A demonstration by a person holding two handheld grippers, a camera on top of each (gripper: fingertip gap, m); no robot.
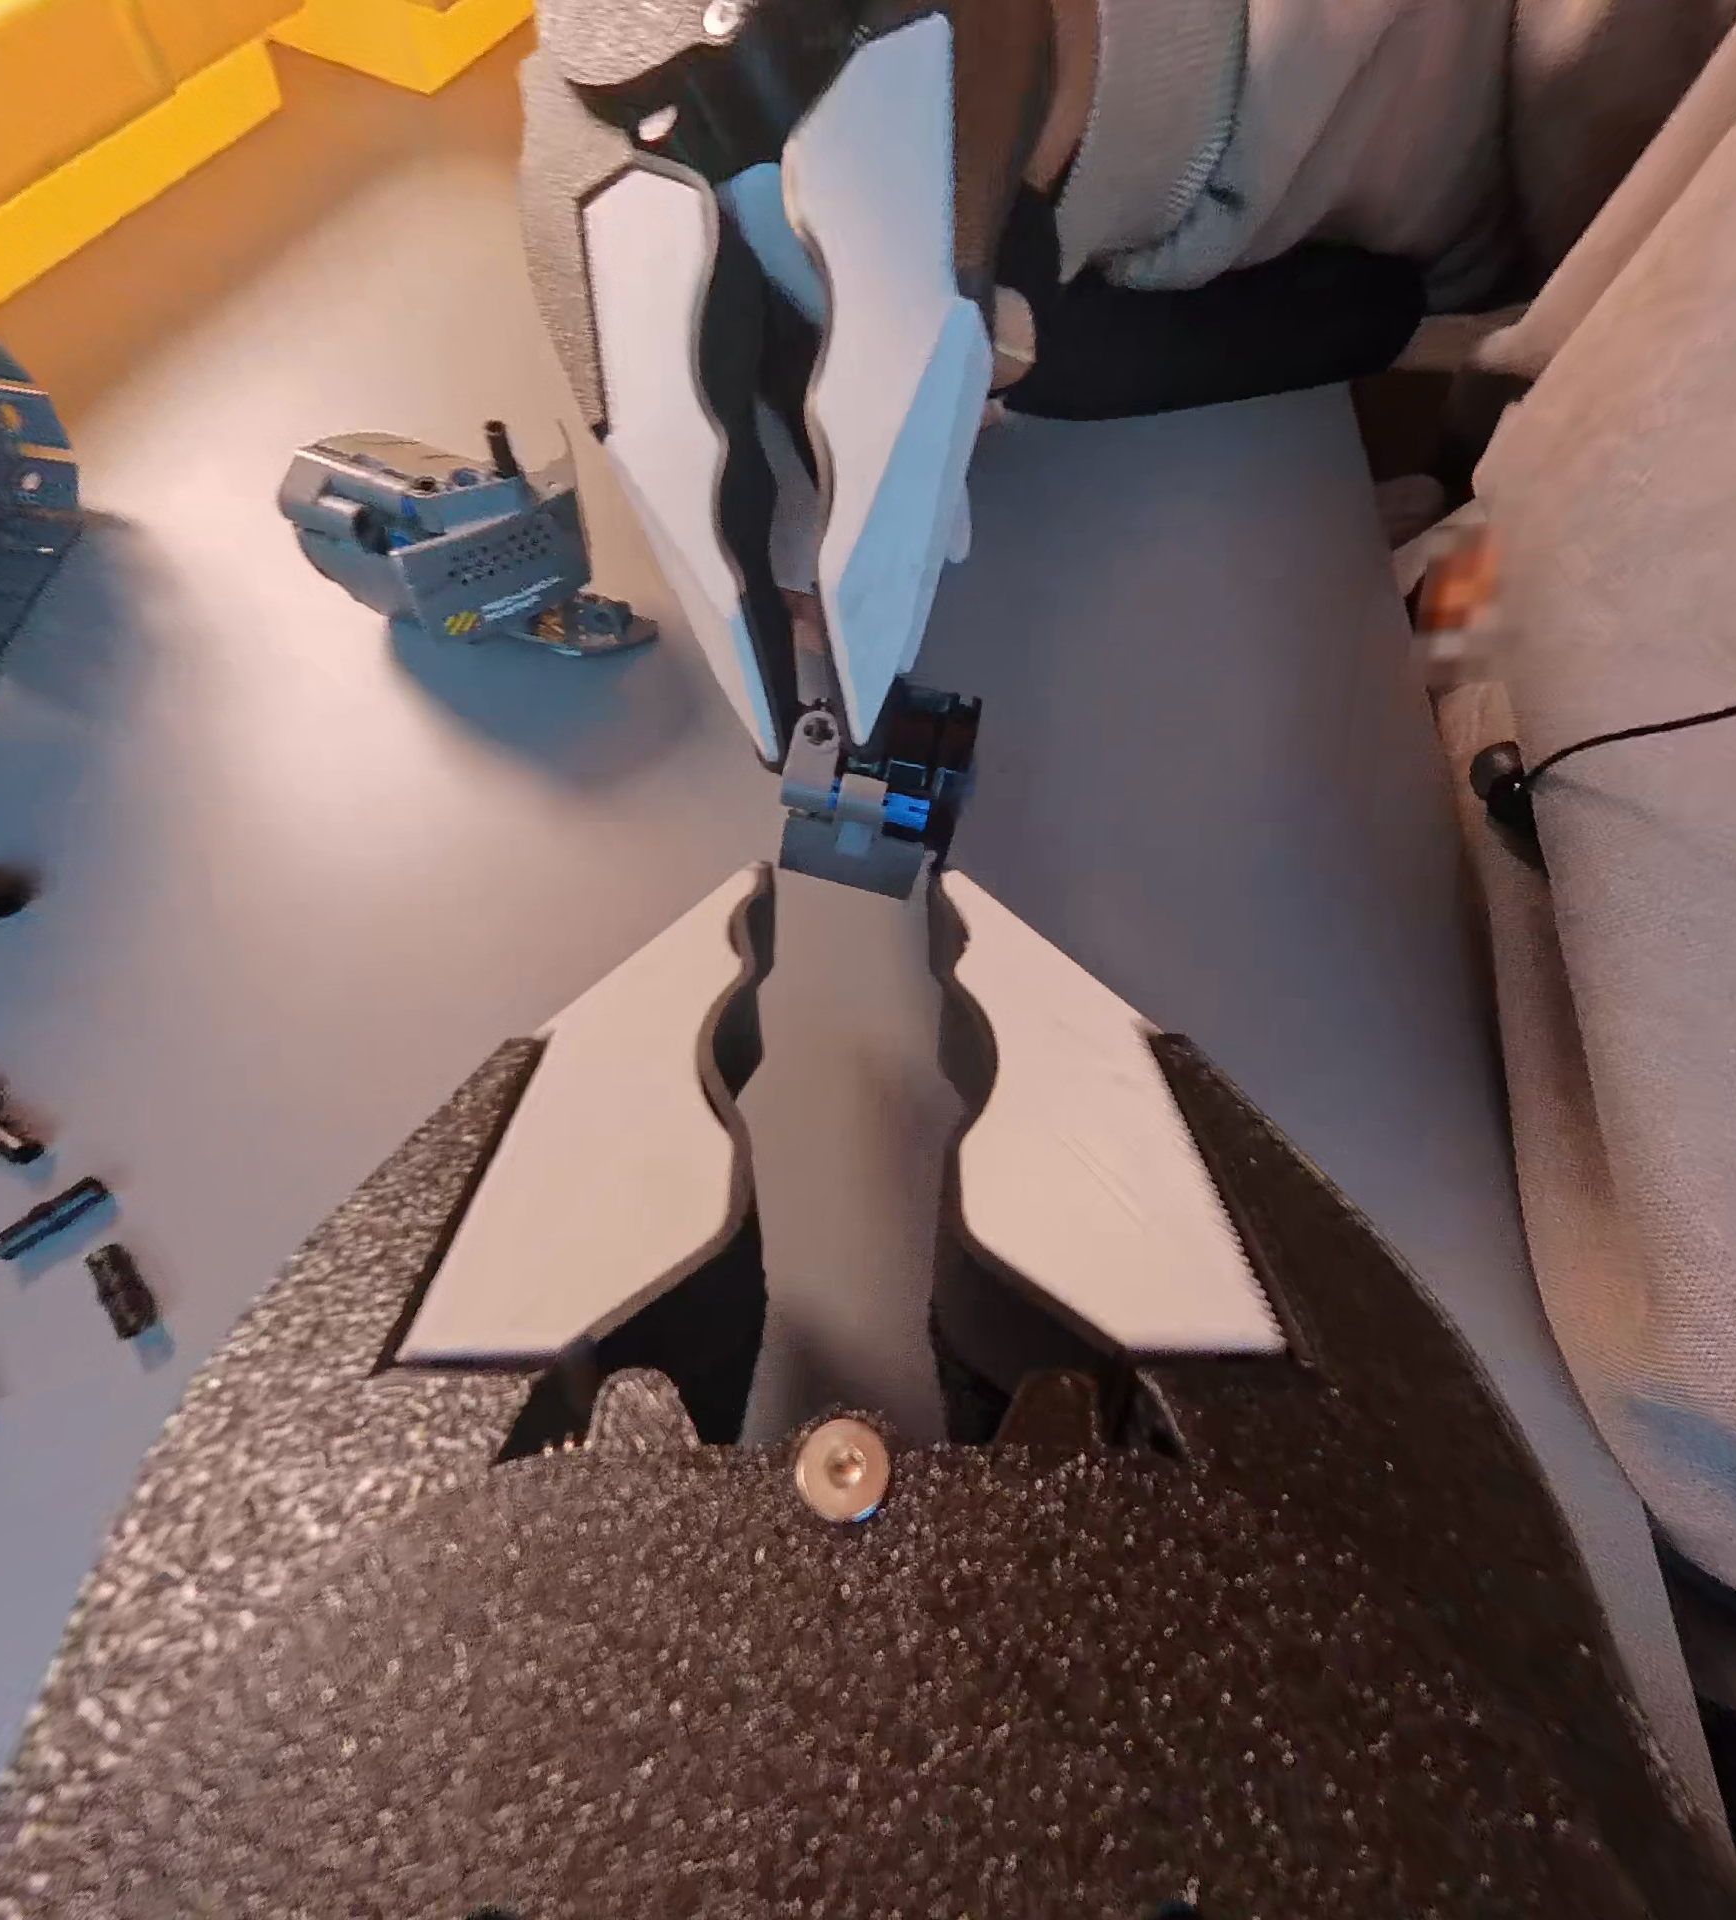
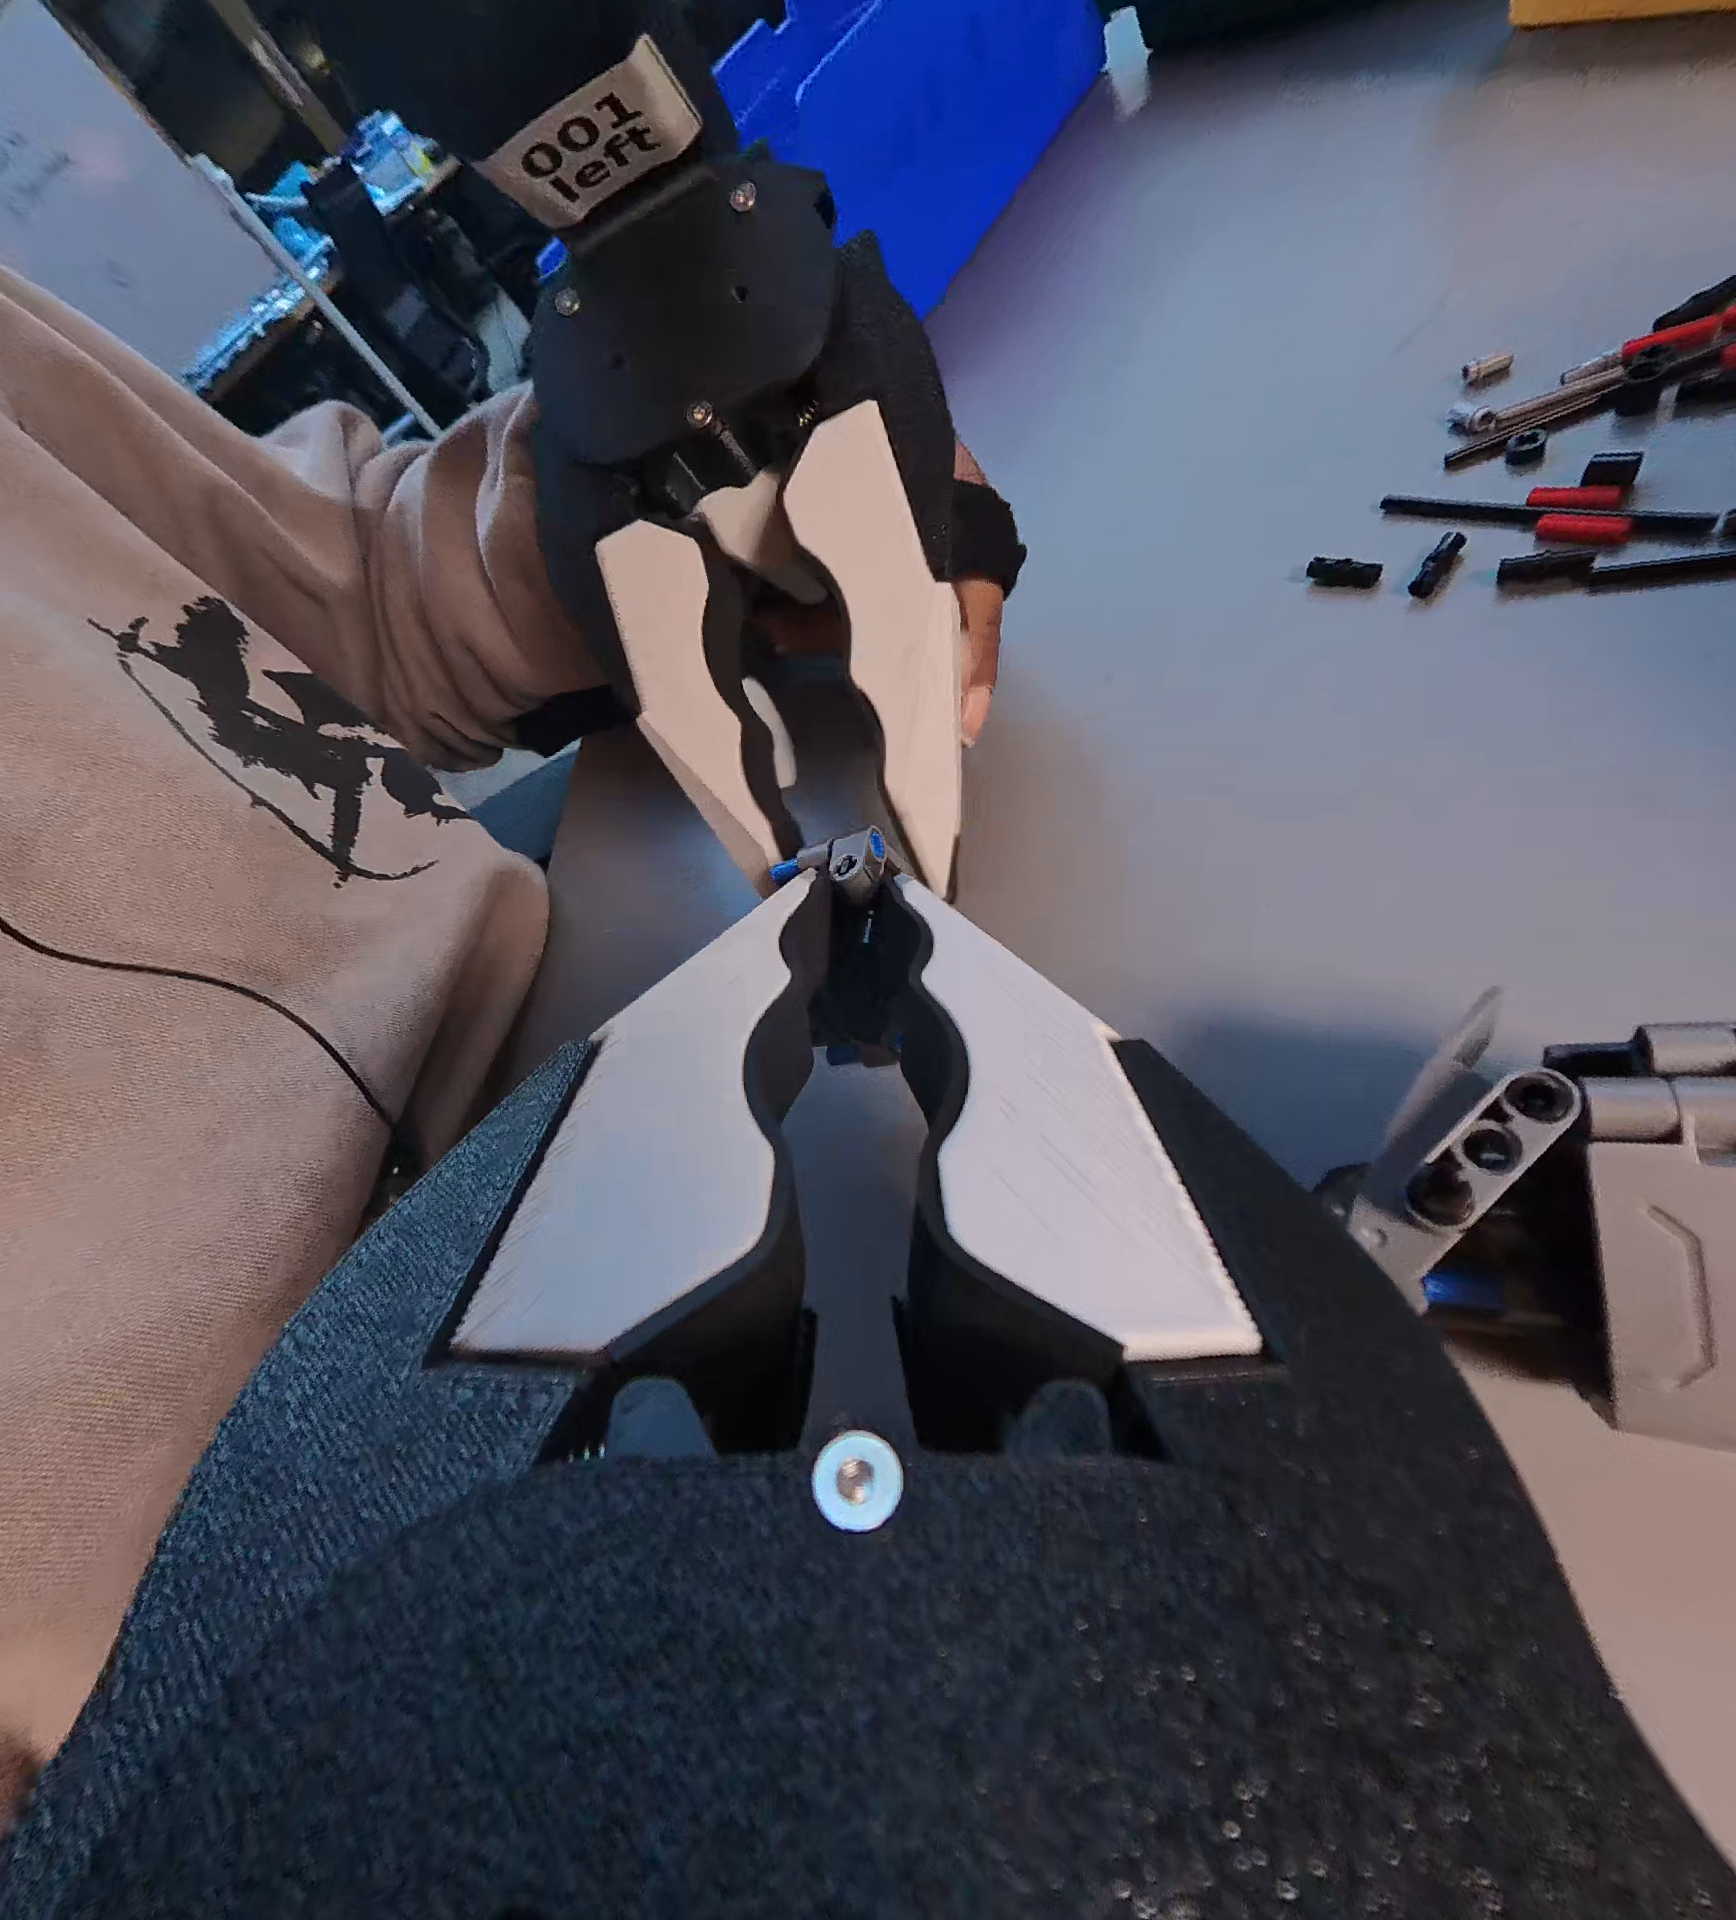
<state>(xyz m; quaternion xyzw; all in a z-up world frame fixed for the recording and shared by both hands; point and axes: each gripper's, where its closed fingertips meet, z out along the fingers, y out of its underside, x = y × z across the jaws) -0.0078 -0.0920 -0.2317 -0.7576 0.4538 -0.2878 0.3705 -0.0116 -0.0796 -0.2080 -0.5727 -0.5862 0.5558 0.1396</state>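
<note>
I see the right gripper [image 2: 851, 902] clamped on the small grey-and-black brick assembly [image 1: 869, 805] above the grey table [image 1: 324, 831]. Left gripper [image 1: 851, 881], fingers parted, tips flanking its grey end (contact unclear).

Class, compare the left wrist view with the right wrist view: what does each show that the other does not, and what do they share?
Only the left wrist view: yellow boxes at the table's far edge, and the dark block joined to the small grey piece.
Only the right wrist view: blue bins, and the long red and black rods.
Both: the small grey piece between the left gripper and right gripper, the larger grey model, a beige sweatshirt, and the grey table.
</note>
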